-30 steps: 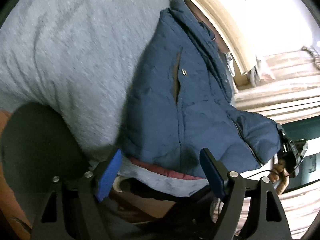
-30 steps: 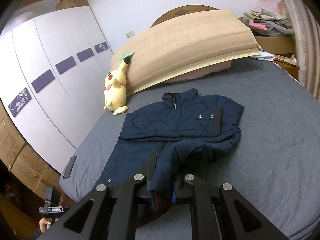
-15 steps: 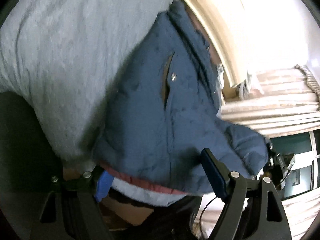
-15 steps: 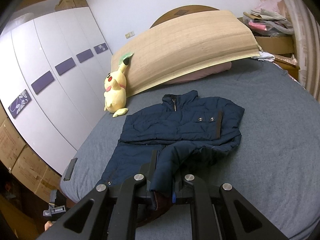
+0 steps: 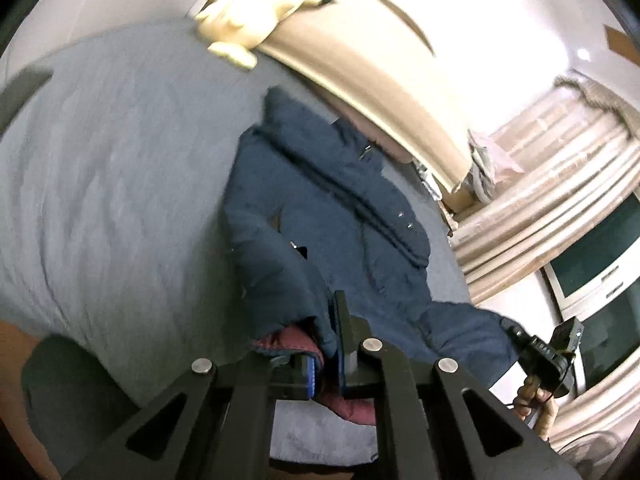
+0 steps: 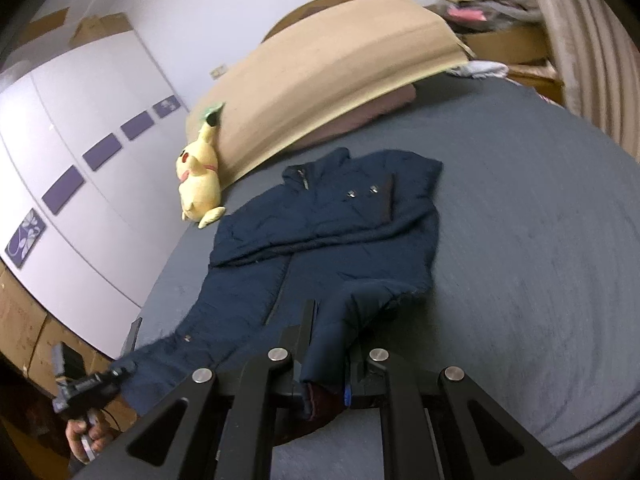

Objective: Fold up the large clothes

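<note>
A navy padded jacket (image 6: pixel 332 220) with a dark red lining lies on the grey bed (image 6: pixel 540 280), collar toward the headboard, sleeves folded across the chest. My left gripper (image 5: pixel 326 364) is shut on the jacket's (image 5: pixel 320 216) bottom hem at one corner, where the red lining shows. My right gripper (image 6: pixel 326 376) is shut on the hem at the other corner. Both corners are lifted a little off the bed. The right gripper also shows in the left wrist view (image 5: pixel 544 356), and the left gripper in the right wrist view (image 6: pixel 92 388).
A yellow plush toy (image 6: pixel 200 184) leans by a tan headboard (image 6: pixel 340 60). White wardrobe doors (image 6: pixel 80 168) stand left of the bed. Cardboard boxes (image 6: pixel 24 320) sit on the floor at the left. Curtains (image 5: pixel 560 184) and a clothes pile (image 6: pixel 488 0) are at the right.
My left gripper has closed on the jacket hem and swung up, so the headboard and plush toy came into its view. My right gripper kept its hold and moved slightly forward.
</note>
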### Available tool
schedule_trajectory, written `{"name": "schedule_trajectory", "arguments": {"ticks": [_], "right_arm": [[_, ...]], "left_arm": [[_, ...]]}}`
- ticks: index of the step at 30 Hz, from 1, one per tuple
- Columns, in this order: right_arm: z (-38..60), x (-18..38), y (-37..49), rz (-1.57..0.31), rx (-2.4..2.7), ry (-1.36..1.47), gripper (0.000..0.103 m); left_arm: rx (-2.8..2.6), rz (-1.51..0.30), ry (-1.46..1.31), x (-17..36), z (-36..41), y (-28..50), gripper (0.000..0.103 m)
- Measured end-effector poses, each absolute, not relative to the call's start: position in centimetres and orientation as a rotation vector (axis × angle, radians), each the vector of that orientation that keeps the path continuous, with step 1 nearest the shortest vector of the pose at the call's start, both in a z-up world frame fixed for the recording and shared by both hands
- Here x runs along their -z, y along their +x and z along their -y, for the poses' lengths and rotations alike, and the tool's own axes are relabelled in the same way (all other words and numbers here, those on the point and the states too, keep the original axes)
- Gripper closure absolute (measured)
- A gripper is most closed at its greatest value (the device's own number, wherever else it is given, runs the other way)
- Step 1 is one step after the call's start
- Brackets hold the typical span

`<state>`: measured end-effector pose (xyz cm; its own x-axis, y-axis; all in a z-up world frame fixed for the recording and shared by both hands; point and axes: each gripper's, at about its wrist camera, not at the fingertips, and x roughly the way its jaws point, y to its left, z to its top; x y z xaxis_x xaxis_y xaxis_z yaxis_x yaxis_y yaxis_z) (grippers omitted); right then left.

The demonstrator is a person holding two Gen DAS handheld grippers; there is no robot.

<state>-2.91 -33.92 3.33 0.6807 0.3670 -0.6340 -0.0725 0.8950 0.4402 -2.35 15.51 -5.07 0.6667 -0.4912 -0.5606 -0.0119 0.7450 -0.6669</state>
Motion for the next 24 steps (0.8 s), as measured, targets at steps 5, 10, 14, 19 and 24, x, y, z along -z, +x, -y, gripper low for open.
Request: {"name": "schedule_trajectory", "arguments": {"ticks": [5,10,14,19,24], "right_arm": [[35.0,-2.6,-4.1,-0.776,-0.246,0.437,0.093],[35.5,-3.1,-5.4,-0.744,-0.241,0.448,0.093],[35.7,-4.3,-6.2,-0.717,-0.241,0.439,0.093],[36.0,-6.1,-7.3,-0.680,-0.240,0.424,0.093],[35.9,-7.5,-8.0,-0.658,-0.248,0.408,0.093]], "left_arm": [[0.294,-0.741,-0.608,2.0,-15.2,-2.1,0.096],[0.285,-0.685,-0.529,-0.5,-14.8,-2.3,0.097],[0.296,-0.656,-0.494,-2.1,-14.6,-2.8,0.097],[0.311,-0.613,-0.451,-3.8,-14.0,-3.6,0.097],[0.316,-0.591,-0.439,-4.9,-14.1,-4.1,0.097]]}}
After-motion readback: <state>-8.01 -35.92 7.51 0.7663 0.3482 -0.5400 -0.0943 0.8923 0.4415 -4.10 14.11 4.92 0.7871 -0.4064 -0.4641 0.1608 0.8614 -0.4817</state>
